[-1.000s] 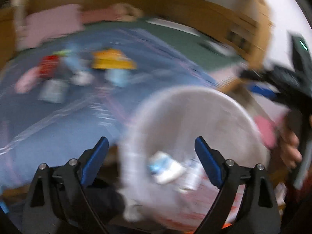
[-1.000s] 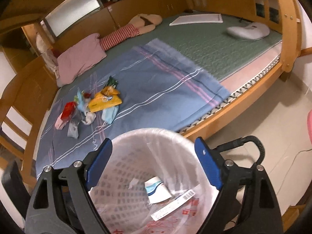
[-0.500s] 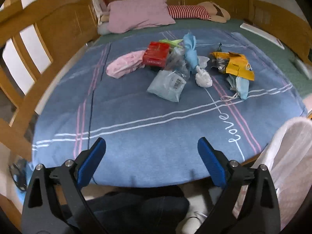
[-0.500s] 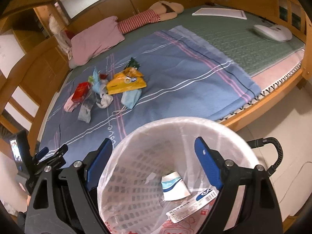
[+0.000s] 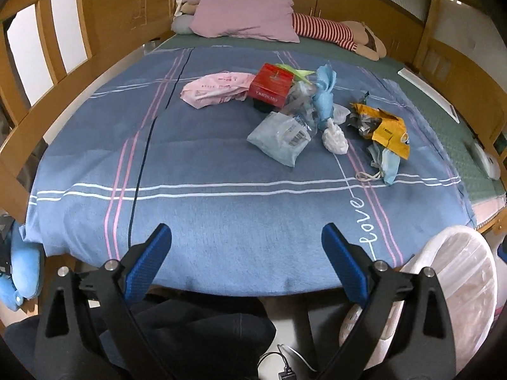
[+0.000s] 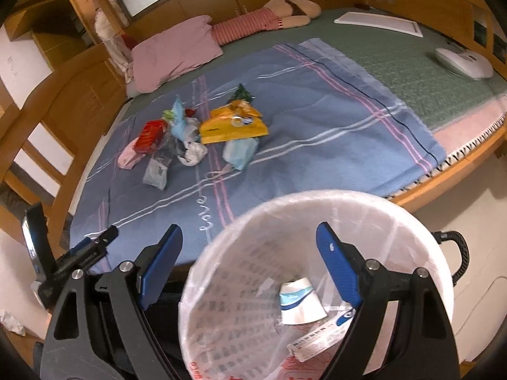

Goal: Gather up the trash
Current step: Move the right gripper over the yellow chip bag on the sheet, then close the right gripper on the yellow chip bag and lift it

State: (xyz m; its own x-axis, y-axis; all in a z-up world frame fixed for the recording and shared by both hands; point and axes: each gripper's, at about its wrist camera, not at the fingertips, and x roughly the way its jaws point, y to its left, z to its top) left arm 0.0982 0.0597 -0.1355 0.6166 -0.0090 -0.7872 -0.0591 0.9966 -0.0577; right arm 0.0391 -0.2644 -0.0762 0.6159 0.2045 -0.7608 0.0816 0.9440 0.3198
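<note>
Several pieces of trash lie in a heap on the blue blanket [image 5: 206, 164]: a pink bag [image 5: 215, 88], a red box [image 5: 271, 85], a grey-blue packet [image 5: 280, 137], a white tissue wad [image 5: 334, 137], a yellow wrapper [image 5: 389, 133] and a blue face mask [image 5: 389, 166]. My left gripper [image 5: 247, 250] is open and empty over the blanket's near edge, well short of the heap. My right gripper [image 6: 248, 247] is open and empty above the white lined bin [image 6: 317, 202]. A white-blue wrapper [image 6: 299, 300] and a labelled strip lie inside the bin.
The bin [image 5: 456, 272] stands on the floor by the bed's corner. A pink pillow [image 5: 244, 12] and striped doll [image 5: 336, 31] lie at the bed's far end. Wooden rails [image 5: 41, 63] border the left. A person's dark-trousered leg [image 5: 190, 326] is below the left gripper.
The left gripper has swung left, away from the bin, and now faces the trash heap on the blanket. The right gripper has shifted a little over the bin, its jaws unchanged.
</note>
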